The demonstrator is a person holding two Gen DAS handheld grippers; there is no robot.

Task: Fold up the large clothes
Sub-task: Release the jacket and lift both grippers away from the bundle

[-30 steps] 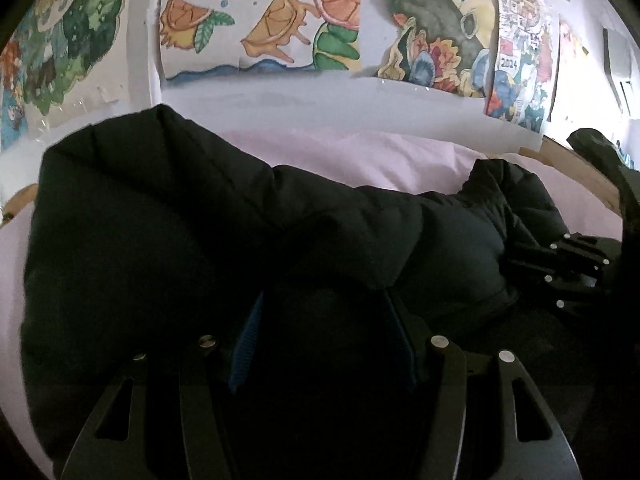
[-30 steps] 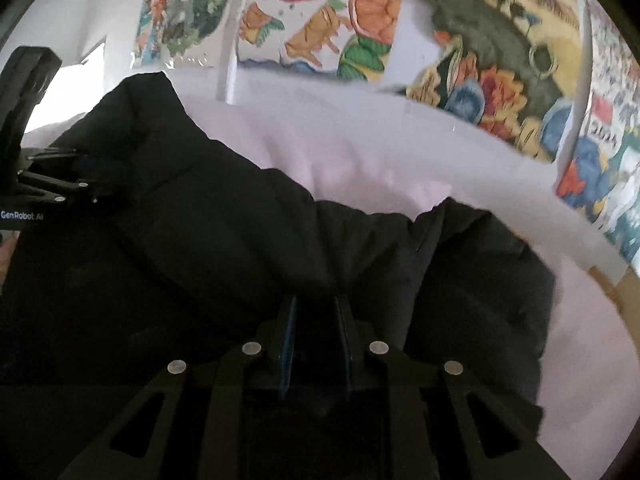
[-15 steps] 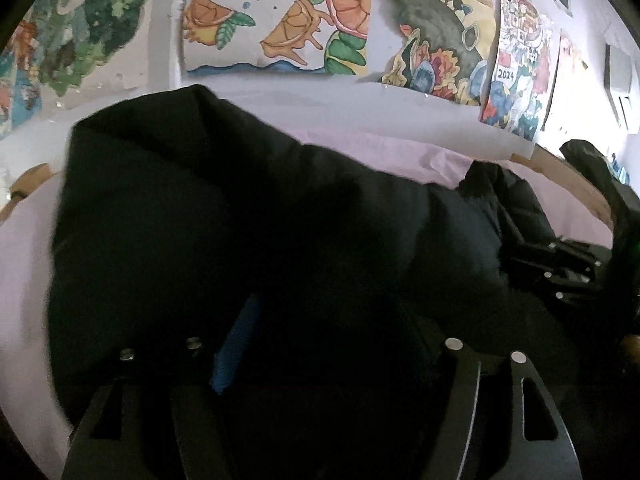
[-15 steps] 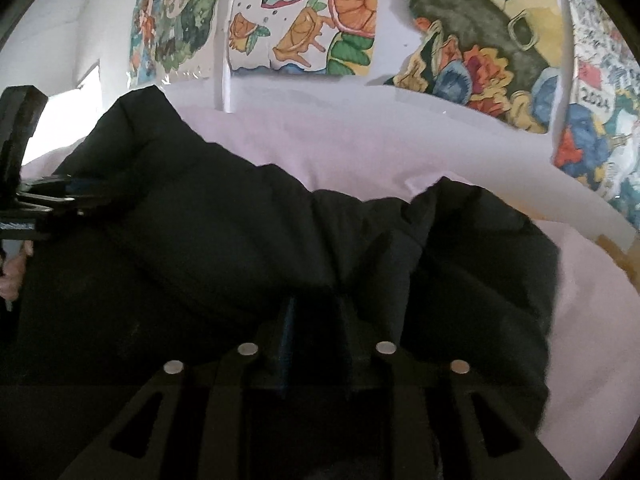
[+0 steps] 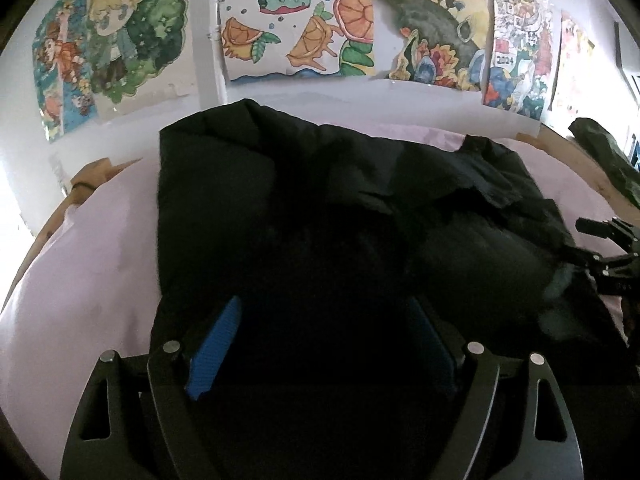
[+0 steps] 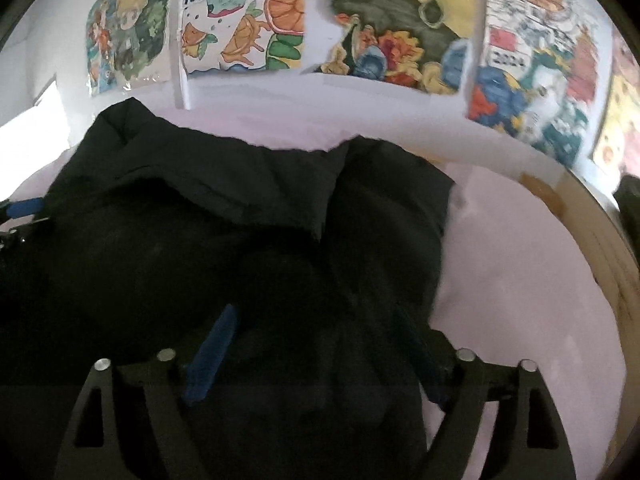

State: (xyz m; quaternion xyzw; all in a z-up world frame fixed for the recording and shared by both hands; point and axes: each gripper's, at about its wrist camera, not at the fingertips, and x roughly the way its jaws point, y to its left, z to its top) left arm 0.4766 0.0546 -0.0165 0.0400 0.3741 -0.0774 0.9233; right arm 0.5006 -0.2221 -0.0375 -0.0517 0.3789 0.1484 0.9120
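Observation:
A large black padded jacket lies bunched on a pale pink sheet; it also fills the right wrist view. My left gripper is open, its blue-padded fingers spread wide over the jacket's near edge. My right gripper is open too, its blue-padded fingers spread over the jacket's right part. The right gripper shows at the right edge of the left wrist view, and the left gripper at the left edge of the right wrist view.
A white wall with colourful posters stands right behind the bed. A wooden bed edge runs along the right side, with a dark green garment beyond it. Bare pink sheet lies right of the jacket.
Both grippers have opened: the right one was shut on the jacket, and the left one's jaws are wider. The jacket has dropped and settled flatter on the sheet.

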